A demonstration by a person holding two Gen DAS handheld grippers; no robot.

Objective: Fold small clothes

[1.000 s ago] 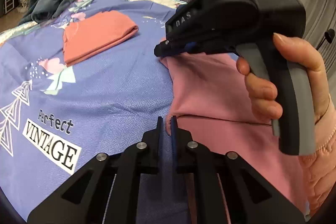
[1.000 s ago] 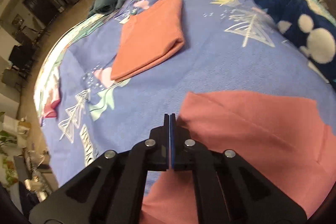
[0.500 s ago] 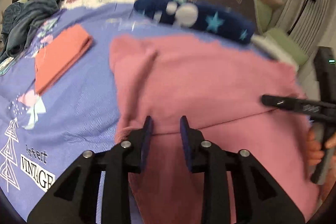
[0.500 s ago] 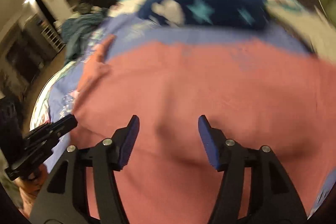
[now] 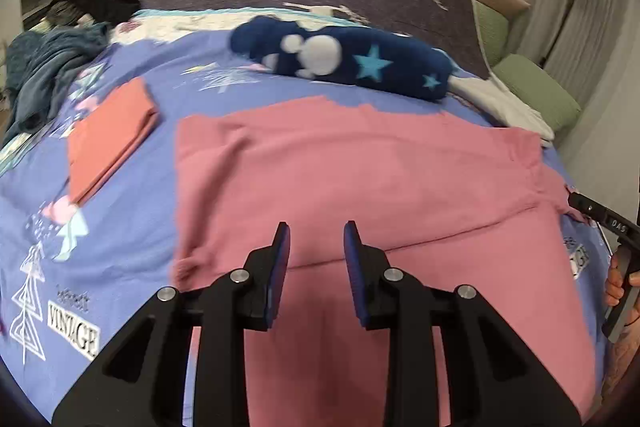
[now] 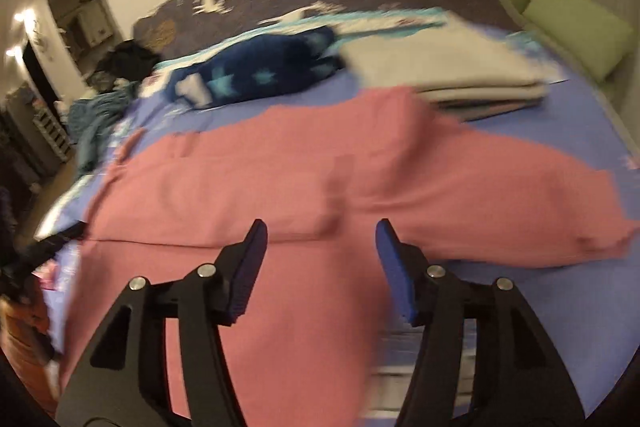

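Left gripper [image 5: 316, 243], jaws narrowly parted with nothing between them, having just been opening, poised above the pink garment [image 5: 360, 171]. Garment spread flat on the lilac printed bedspread [image 5: 132, 223], directly ahead of and beneath the blue pads, one folded edge running crosswise just beyond the fingertips. Folded salmon cloth [image 5: 110, 133] ahead and to the left of this gripper, apart from the pink garment. Navy star-patterned bundle [image 5: 344, 57] farther ahead, past the garment's far edge. Right gripper [image 6: 320, 239], jaws moderately wide and empty, having just been opening, likewise over the pink garment [image 6: 280, 187], a sleeve extending to its right. Folded grey cloth [image 6: 444, 71] ahead and right of this gripper, touching the garment's far edge. Right-wrist view blurred. Each gripper's tip visible at the edge of the opposite view.
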